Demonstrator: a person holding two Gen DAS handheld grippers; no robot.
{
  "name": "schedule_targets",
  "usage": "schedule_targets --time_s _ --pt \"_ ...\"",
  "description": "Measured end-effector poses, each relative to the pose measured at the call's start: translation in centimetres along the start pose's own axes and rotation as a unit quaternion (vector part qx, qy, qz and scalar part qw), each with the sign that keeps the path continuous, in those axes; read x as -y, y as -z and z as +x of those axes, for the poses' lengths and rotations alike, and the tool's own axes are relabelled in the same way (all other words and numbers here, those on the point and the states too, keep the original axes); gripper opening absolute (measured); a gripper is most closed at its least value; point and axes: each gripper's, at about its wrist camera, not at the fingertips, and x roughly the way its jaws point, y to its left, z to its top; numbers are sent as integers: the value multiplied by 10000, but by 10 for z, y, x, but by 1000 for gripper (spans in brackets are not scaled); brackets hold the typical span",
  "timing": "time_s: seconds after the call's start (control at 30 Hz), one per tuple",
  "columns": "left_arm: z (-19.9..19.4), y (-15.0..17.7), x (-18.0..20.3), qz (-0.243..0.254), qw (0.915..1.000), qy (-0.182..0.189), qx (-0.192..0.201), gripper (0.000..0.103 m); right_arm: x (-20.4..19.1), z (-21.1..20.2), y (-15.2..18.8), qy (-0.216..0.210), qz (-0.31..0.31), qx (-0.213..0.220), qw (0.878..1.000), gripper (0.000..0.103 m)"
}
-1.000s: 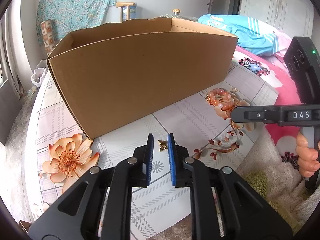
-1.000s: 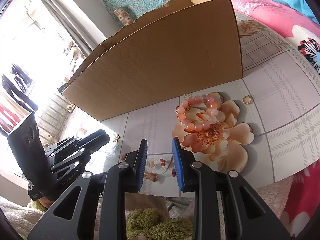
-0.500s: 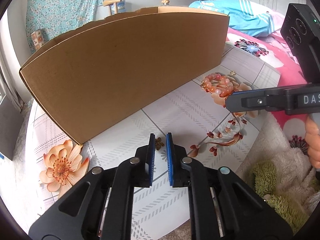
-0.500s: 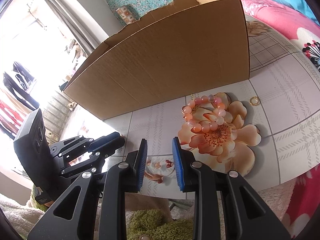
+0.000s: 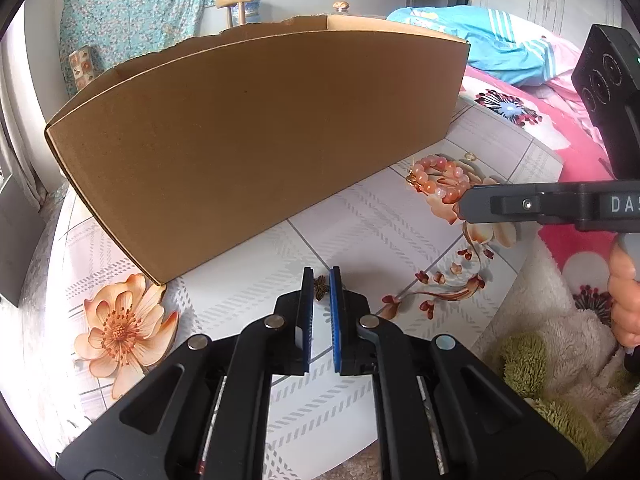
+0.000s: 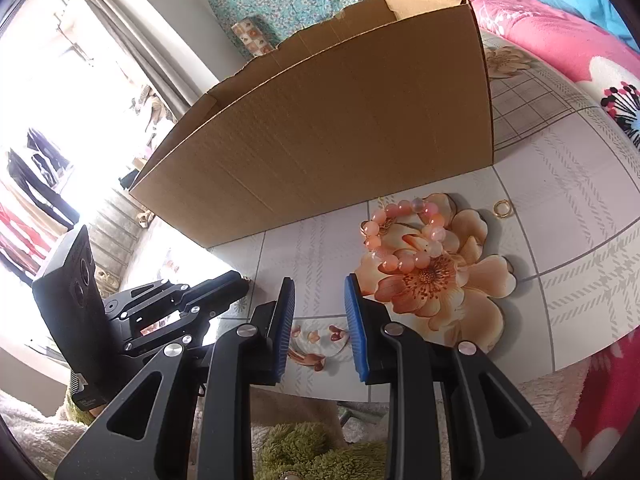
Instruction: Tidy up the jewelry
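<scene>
The left hand-held gripper (image 5: 321, 280) has closed on the butterfly charm (image 5: 320, 287).

A small bronze butterfly charm (image 5: 320, 286) sits pinched between my left gripper's (image 5: 321, 280) blue pads at their tips, just in front of the open brown cardboard box (image 5: 256, 148). A pink bead bracelet (image 6: 404, 236) lies coiled on the tablecloth's printed flower, with a gold ring (image 6: 501, 208) lying flat near it.
</scene>
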Motion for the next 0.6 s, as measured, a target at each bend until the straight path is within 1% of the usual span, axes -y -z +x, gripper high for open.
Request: schedule_targets --time_s 0.13,0.3,0.6 --pt "-7 -2 -5 -150 9998 55 117 7 3 0 3 53 10 -24 10000 26" --pt "-13 -4 -4 -163 9994 117 278 7 3 4 4 106 68 -86 9999 26" --pt "-5 -4 -2 -98 9995 133 278 7 6 -3 -4 376 28 23 9993 26"
